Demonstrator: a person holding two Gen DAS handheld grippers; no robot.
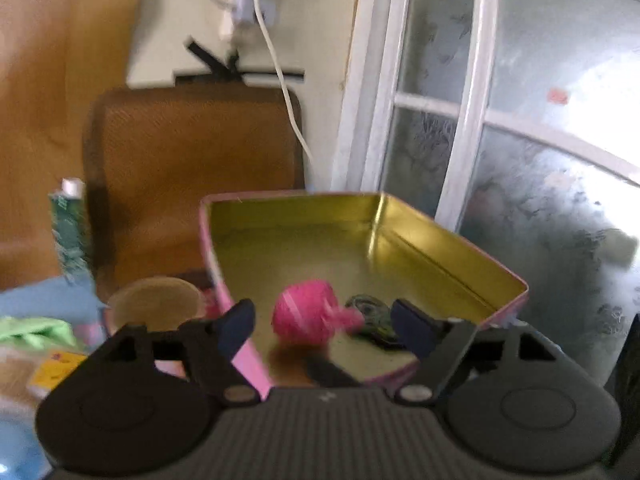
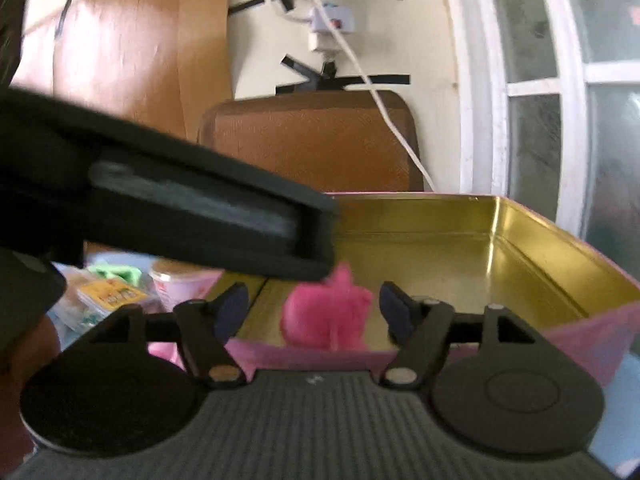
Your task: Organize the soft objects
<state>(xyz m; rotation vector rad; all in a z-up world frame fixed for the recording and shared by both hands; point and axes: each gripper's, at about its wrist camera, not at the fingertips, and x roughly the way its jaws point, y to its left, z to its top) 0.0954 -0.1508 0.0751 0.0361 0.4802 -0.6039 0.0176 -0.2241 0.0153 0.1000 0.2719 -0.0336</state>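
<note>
Already inside: the pink plush toy (image 1: 306, 314) lies on the gold floor of the pink tin (image 1: 448, 240), near its front wall.

Both the left tongs (image 1: 322, 318) and the right tongs (image 2: 308, 308) stand spread, their pads clear of the toy and pinching nothing, probably because it has been let go where it belongs; a dark, blurred item (image 1: 370, 312) lies just beside it, while other clutter stays outside the tin to the left.

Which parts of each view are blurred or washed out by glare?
Left wrist view: the pink toy is smeared by motion, and the window glares white at right. Right wrist view: the toy and the dark bar crossing at left are blurred.
</note>
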